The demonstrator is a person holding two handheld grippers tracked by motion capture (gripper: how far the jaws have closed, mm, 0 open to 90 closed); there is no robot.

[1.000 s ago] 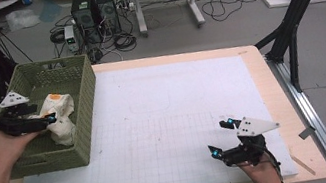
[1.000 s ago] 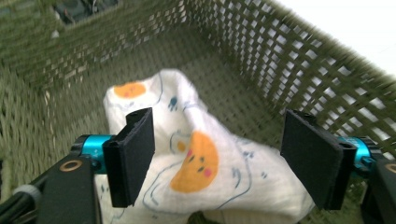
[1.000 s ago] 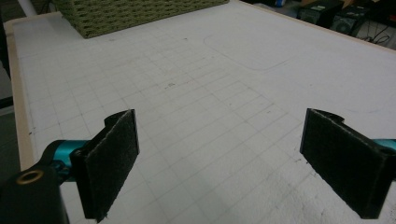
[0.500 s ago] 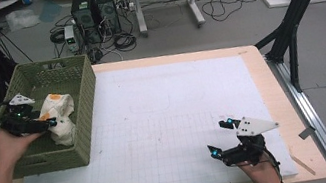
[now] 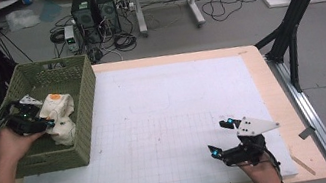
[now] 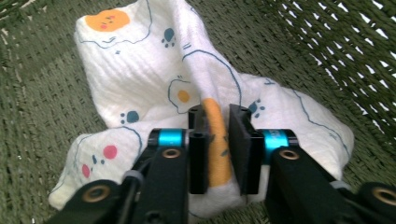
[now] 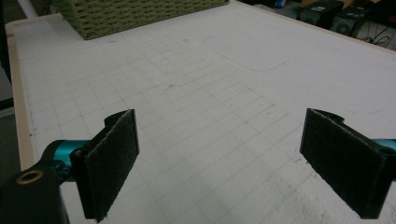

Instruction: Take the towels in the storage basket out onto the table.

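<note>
The left gripper point(image 6: 218, 140) sits inside the green woven plastic basket point(image 5: 79, 83) at the table's left edge, and its 2 black jaws have just been closing; they now pinch a raised fold of the white crinkled cloth printed with fried eggs and blue paw marks point(image 6: 154, 70). The cloth lies crumpled on the basket floor, its near edge hidden behind the jaws. The right gripper point(image 5: 223, 136) rests low over the white gridded table mat point(image 5: 166, 121) near the front right corner, jaws spread wide with nothing between them; its hand is cut off by the frame
</note>
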